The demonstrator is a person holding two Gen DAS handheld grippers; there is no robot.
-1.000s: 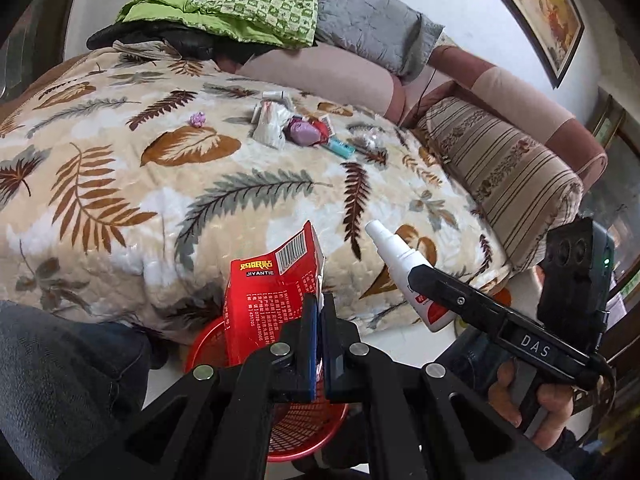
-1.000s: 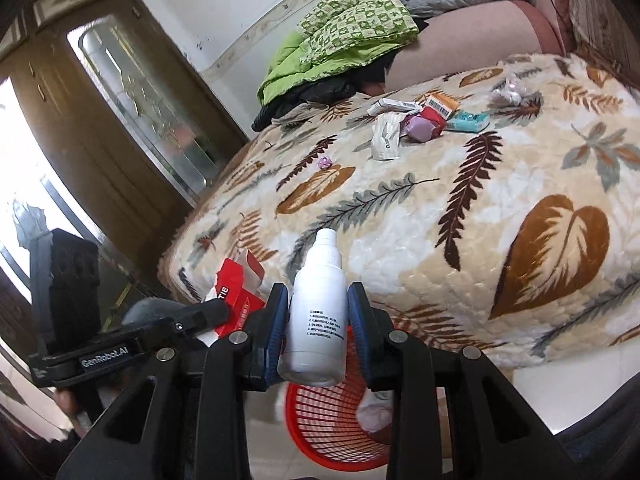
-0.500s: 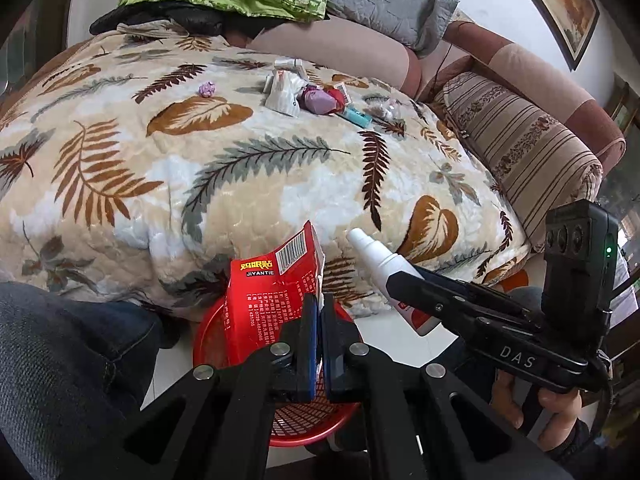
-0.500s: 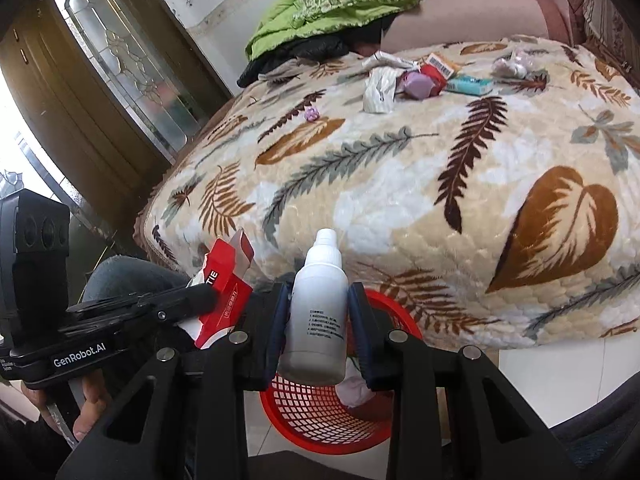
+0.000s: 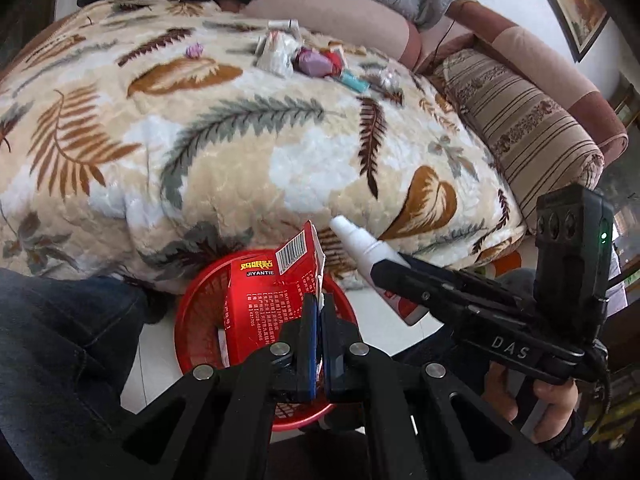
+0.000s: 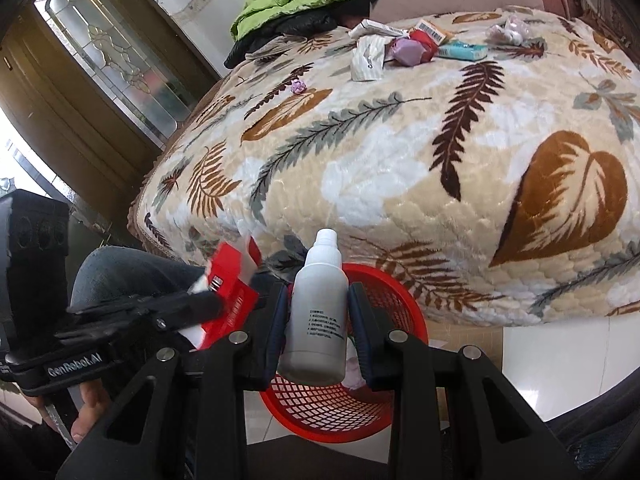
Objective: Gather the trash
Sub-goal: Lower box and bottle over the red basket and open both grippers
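Your left gripper [image 5: 318,316] has its fingers pinching the red carton [image 5: 266,300] by one edge, above the red basket [image 5: 192,320] on the floor, ready to drop. Your right gripper [image 6: 318,320] clamps the white bottle [image 6: 318,312] upright over that basket. Far across the bed [image 6: 400,160], wrappers [image 6: 400,46] lie clustered, uncollected.

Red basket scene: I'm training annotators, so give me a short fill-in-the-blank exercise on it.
1. The left gripper is shut on a red ____.
2. The right gripper is shut on a white ____.
3. Both items hang above the red basket, which stands on the ____.
4. More trash lies on the leaf-patterned ____.

Missing words: box; bottle; floor; blanket
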